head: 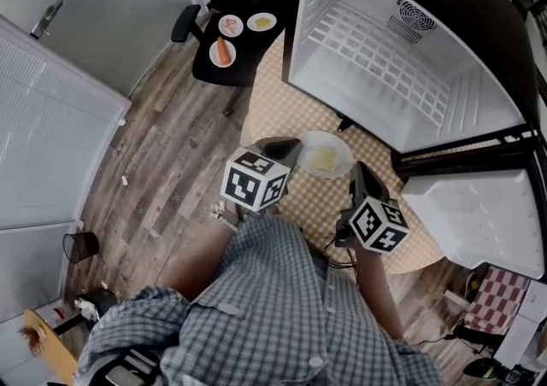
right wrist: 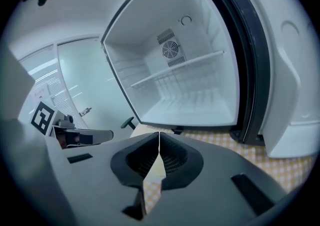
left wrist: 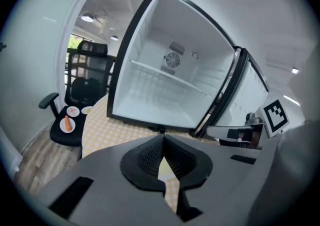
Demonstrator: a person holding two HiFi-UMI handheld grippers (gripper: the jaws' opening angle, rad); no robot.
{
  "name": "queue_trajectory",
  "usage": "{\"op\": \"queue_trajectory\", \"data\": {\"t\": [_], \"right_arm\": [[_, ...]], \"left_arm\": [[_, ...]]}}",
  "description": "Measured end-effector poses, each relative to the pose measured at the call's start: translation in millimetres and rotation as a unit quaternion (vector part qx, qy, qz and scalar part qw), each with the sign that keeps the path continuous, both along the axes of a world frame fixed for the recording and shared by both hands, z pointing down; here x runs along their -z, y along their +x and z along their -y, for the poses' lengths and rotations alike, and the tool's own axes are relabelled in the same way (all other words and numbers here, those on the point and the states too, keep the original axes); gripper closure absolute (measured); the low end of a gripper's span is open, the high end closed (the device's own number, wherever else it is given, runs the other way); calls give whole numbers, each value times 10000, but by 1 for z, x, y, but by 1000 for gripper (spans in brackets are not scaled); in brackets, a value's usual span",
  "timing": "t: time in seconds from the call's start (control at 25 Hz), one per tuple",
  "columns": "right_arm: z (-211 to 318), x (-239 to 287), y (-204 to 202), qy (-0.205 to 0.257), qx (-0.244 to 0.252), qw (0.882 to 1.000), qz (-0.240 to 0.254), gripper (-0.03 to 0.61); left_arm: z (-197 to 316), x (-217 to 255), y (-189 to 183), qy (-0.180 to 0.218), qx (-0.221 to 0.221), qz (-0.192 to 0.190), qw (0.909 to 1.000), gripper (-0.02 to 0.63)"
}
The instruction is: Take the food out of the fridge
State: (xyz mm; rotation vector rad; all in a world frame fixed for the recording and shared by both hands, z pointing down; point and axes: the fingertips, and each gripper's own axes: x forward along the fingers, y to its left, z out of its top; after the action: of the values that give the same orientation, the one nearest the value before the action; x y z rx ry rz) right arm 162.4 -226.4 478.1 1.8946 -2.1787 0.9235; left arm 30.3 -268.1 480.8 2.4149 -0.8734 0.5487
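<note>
In front of the fridge point(head: 385, 51), the left gripper point(head: 289, 148) and right gripper point(head: 359, 173) each pinch the thin rim of the plate point(head: 335, 147), so uneven hands could tip it and spill the food point(head: 323, 159).

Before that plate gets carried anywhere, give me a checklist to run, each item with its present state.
1. Left tool shut on the rim of the plate: ok.
2. Right tool shut on the opposite rim: ok.
3. Plate held level: cannot tell.
4. Food sits on the plate: ok.
5. Fridge shelves bare: ok.
6. Room on the chair beside its three plates: cannot tell.
</note>
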Motion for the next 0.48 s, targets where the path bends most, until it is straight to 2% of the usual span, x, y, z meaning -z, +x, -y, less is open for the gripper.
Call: {"op": "queue_trajectory", "data": {"t": [0.2, 0.48], "right_arm": [[3, 45, -2, 603, 169, 9972, -404, 568], [2, 97, -3, 1252, 358, 9875, -892, 569]], "left_arm": [[-1, 47, 17, 382, -43, -431, 9983, 607], [-9, 95, 27, 925, -208, -587, 9938, 607]]}}
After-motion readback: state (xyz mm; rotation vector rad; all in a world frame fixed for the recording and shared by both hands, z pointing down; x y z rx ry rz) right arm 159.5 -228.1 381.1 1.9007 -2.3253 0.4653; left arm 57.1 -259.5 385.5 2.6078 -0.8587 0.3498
